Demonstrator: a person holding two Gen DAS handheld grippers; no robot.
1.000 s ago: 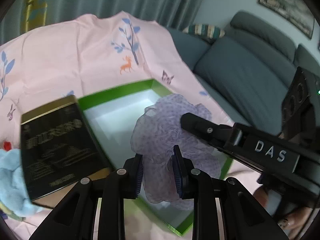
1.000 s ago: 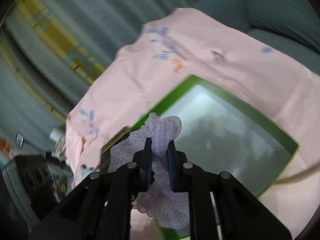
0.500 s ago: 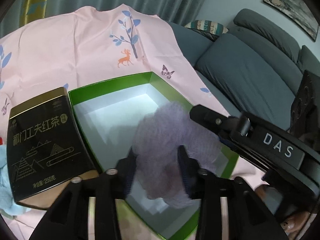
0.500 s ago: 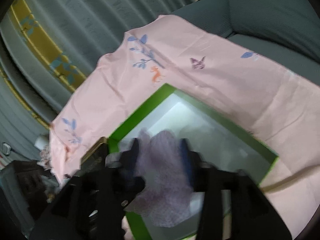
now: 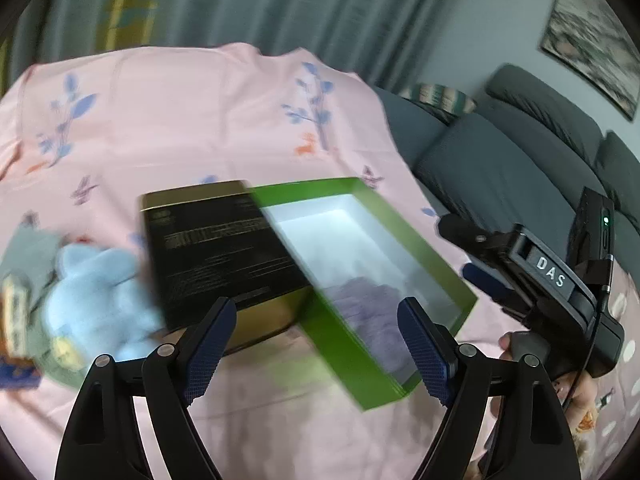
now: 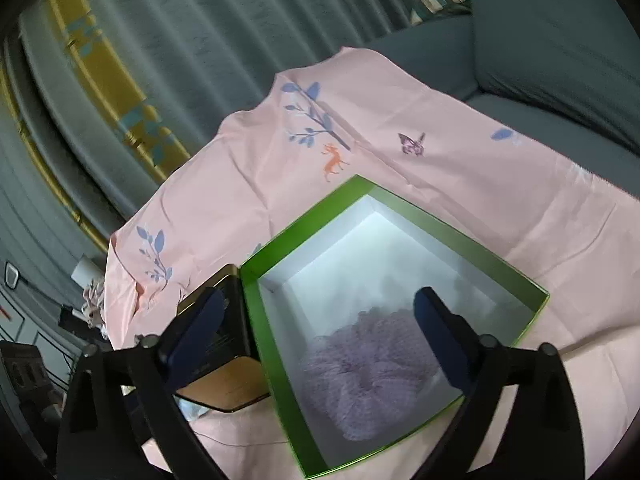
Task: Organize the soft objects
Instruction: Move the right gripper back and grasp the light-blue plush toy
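A home living room: grey sofa (image 5: 500, 168), long curtains (image 6: 168, 60), framed picture (image 5: 592, 40) on the wall.

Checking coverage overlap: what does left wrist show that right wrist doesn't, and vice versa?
Left wrist only: the blue plush toy, the right claw from the side, jaws opening, and a framed picture on the wall.

Right wrist only: the purple mesh puff shown sharply, lying free on the floor of the green box.

Both: green box, puff inside it, black and gold tin beside the box, pink cloth, sofa, curtains. The left claw is opening, nothing between its jaws.
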